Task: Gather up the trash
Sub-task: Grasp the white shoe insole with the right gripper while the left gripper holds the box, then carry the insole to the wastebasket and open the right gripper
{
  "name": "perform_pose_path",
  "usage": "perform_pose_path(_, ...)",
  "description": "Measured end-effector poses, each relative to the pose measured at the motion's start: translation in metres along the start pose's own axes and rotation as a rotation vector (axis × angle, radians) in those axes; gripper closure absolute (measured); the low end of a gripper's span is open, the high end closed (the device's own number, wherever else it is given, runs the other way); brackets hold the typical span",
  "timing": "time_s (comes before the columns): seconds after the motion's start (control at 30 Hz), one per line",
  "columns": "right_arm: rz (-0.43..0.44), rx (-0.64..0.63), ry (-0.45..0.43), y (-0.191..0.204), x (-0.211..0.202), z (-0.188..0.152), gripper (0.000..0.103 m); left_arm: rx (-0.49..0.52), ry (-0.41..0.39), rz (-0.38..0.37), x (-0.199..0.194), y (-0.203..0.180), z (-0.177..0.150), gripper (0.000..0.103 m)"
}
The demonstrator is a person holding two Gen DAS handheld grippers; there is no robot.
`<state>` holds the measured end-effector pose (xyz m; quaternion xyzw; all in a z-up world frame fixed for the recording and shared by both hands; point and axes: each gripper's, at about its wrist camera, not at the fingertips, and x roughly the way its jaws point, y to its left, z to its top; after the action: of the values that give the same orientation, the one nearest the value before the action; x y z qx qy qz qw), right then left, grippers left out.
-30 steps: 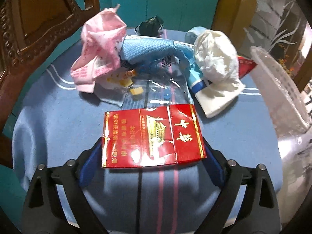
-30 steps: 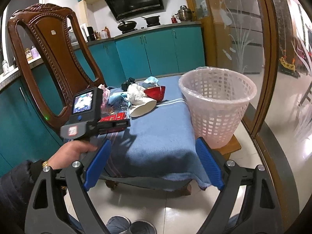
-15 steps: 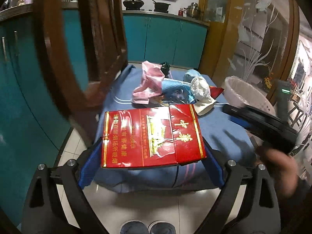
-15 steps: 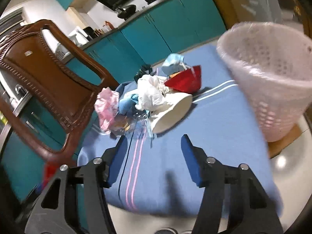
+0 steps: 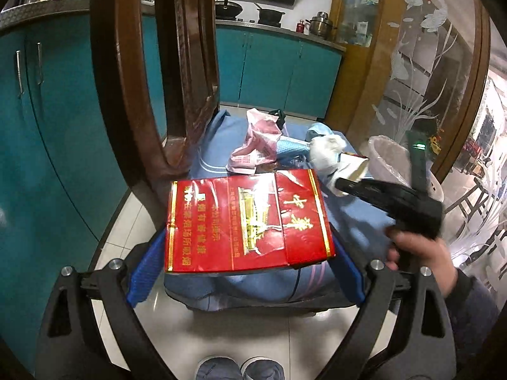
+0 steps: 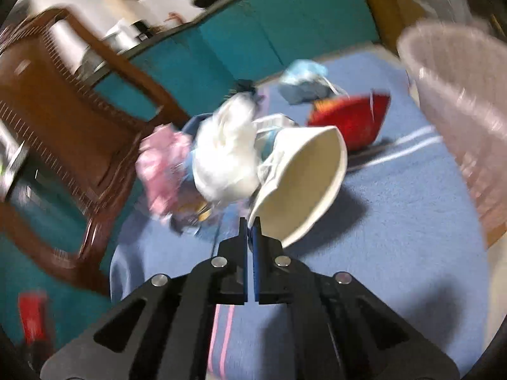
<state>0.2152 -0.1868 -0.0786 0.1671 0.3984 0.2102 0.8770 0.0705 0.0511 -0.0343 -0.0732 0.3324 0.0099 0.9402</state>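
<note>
I have the left gripper (image 5: pixel 247 266) clamped on a flattened red cigarette carton (image 5: pixel 247 221), its blue fingers (image 5: pixel 144 274) pressing the two short edges so the carton lies flat and broadside, held off the near end of the worktop (image 5: pixel 221 139) and above the tiled floor, beside the carved wooden chair (image 5: pixel 177 72). I judge I am carrying it that way so it can be tipped into the white mesh waste basket (image 5: pixel 385 158) standing at the far right corner. The right gripper (image 6: pixel 249 226) sits low over the blue cloth, its fingers having just closed until they are pressed together with nothing visible between them; their tips are just beside the rim of a white paper cup (image 6: pixel 304 186) lying on its side. That looks to me like a miss or a nudge, not a grip. The rest of the trash remains heaped together: crumpled white tissue (image 6: pixel 228 158), a pink wrapper (image 6: pixel 161 164), a red paper bowl (image 6: pixel 351 120) and a blue face mask (image 6: pixel 304 79).
</note>
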Motion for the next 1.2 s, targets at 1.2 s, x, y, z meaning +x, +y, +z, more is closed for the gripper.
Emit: perform_pose_path(1.2, -0.129, -0.328, -0.157, 0.064, -0.164, -0.099, 0.1, 0.056, 0.06, 0.001, 0.012, -0.025, -0.027, 0.011)
